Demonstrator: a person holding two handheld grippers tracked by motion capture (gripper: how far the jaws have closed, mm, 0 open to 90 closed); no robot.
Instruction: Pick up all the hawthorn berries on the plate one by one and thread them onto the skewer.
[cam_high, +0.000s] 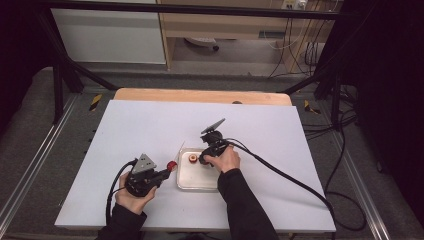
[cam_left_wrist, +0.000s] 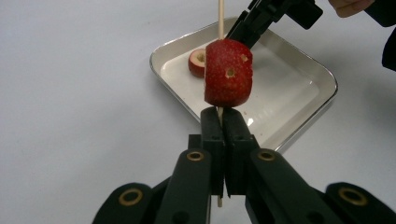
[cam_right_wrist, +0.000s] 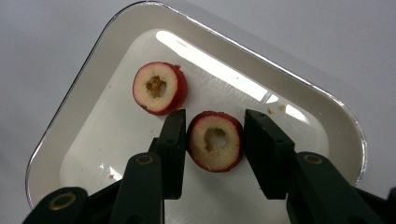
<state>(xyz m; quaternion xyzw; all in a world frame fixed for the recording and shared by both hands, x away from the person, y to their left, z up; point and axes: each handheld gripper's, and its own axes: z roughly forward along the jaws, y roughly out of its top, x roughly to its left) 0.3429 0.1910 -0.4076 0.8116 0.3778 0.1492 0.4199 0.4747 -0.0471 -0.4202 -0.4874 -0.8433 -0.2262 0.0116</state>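
My left gripper (cam_left_wrist: 223, 122) (cam_high: 166, 170) is shut on a thin wooden skewer (cam_left_wrist: 220, 18) that carries a red strawberry-like fruit piece (cam_left_wrist: 228, 72) (cam_high: 172, 165) just above the jaws, to the left of a shallow metal tray (cam_high: 195, 186) (cam_right_wrist: 93, 51). Two cored red fruit slices lie in the tray. My right gripper (cam_right_wrist: 215, 117) (cam_high: 202, 160) points down into it, its jaws either side of the nearer slice (cam_right_wrist: 215, 140). The left pad (cam_right_wrist: 175, 135) is at the slice's skin and a thin gap shows at the right pad. The other slice (cam_right_wrist: 159, 87) (cam_left_wrist: 198, 63) lies free beside them.
The tray sits near the middle of a white table top (cam_high: 150, 125), whose wooden far edge (cam_high: 200, 95) shows behind. A black cable (cam_high: 290, 175) trails from the right gripper to the table's right. Dark frame legs and floor cables surround the table.
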